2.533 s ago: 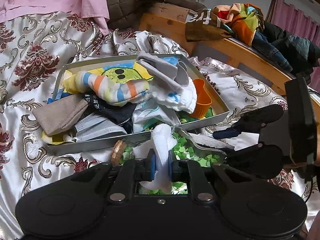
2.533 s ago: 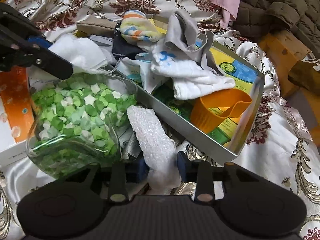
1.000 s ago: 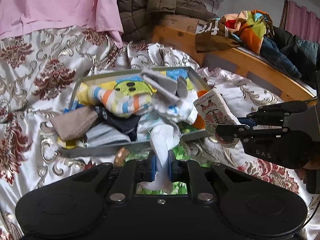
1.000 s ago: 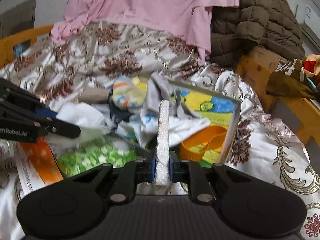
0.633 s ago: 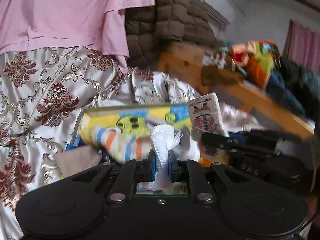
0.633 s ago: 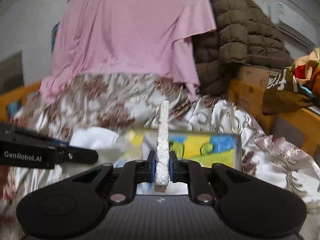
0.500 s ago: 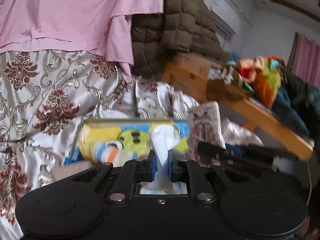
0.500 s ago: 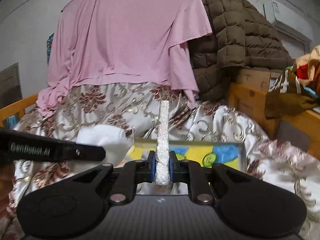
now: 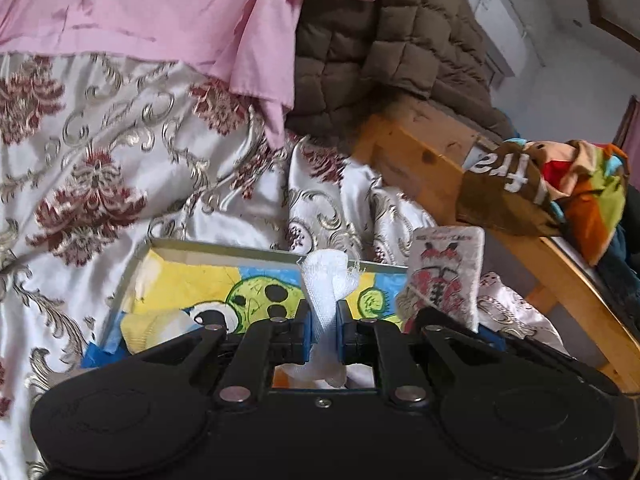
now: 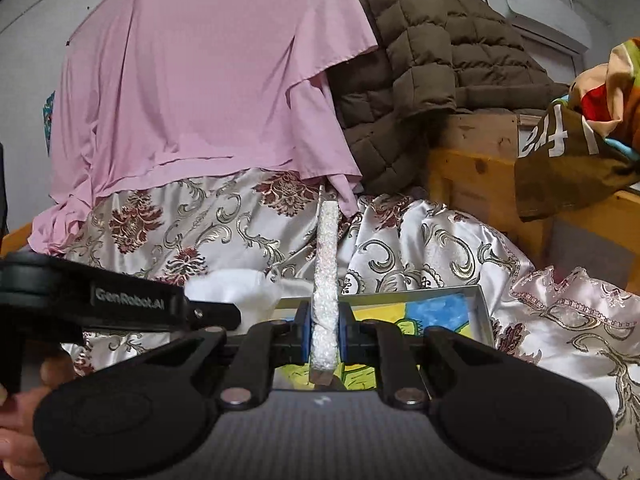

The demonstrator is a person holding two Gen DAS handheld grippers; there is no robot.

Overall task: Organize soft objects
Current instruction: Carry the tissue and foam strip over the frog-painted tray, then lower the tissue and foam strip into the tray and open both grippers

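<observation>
My left gripper [image 9: 322, 332] is shut on a white gauze cloth [image 9: 327, 280] and holds it above the metal tray [image 9: 224, 249] with the cartoon lining. My right gripper [image 10: 325, 330] is shut on a flat white textured pad [image 10: 327, 264], seen edge-on and upright. The pad shows in the left wrist view [image 9: 446, 276] with a red printed face, just right of the gauze. The left gripper and gauze [image 10: 236, 292] show at the left of the right wrist view. Both grippers are raised over the tray's far end [image 10: 476, 312].
The tray lies on a silver floral bedspread [image 9: 100, 168]. A pink sheet [image 10: 208, 88] and a brown quilted jacket [image 10: 432, 56] hang behind. A wooden bed frame [image 9: 440, 168] with piled colourful clothes [image 9: 560, 188] runs along the right.
Both grippers have lifted and tilted upward with their cloths still held, so the tray's contents have dropped below view. The right gripper picked the pad up from beside the jar.
</observation>
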